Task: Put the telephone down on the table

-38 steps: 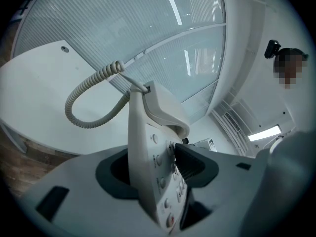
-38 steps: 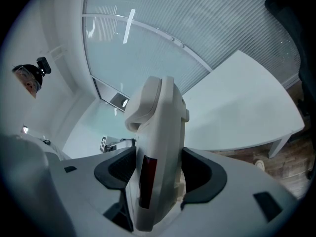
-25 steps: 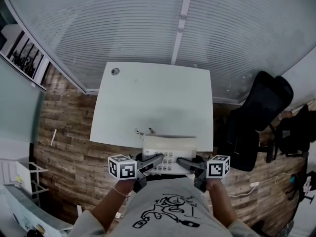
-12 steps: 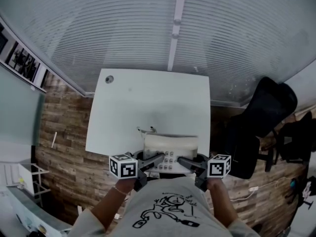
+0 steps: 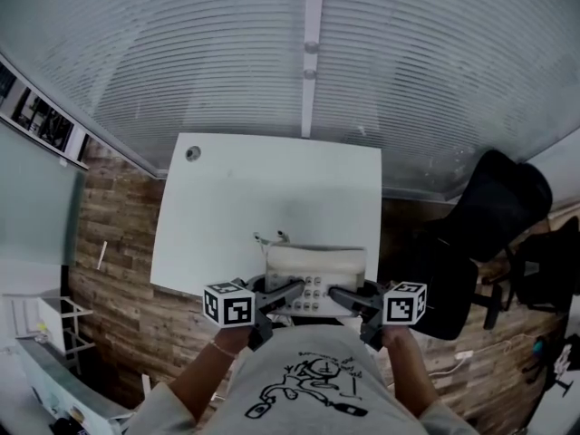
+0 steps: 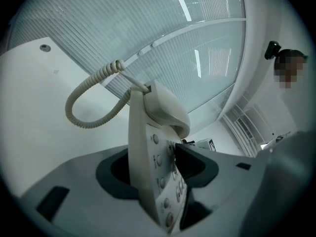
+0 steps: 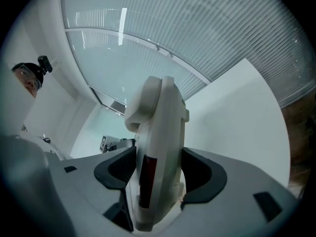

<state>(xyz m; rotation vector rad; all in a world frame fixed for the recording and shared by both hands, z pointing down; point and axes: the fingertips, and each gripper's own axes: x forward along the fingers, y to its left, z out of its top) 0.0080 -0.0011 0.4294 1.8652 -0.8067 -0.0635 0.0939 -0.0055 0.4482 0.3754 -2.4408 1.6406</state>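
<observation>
A cream desk telephone (image 5: 314,277), handset on its cradle, hangs level just above the near edge of the white table (image 5: 263,198). My left gripper (image 5: 283,294) is shut on its left end and my right gripper (image 5: 347,298) on its right end. In the left gripper view the keypad side of the telephone (image 6: 154,147) stands clamped between the dark pads of the left gripper (image 6: 158,171), and its coiled cord (image 6: 81,105) loops out over the table (image 6: 34,112). The right gripper view shows the telephone (image 7: 159,142) gripped edge-on in the right gripper (image 7: 159,174).
A ribbed frosted glass wall (image 5: 272,53) runs behind the table. The table's far left corner has a cable grommet (image 5: 192,153). A black office chair (image 5: 476,229) stands to the right. Wooden floor (image 5: 113,279) lies on the left, with a white rack (image 5: 36,320) beyond it.
Both grippers have carried the telephone forward together, so it now hangs farther over the table's near edge. The grip on it has not changed.
</observation>
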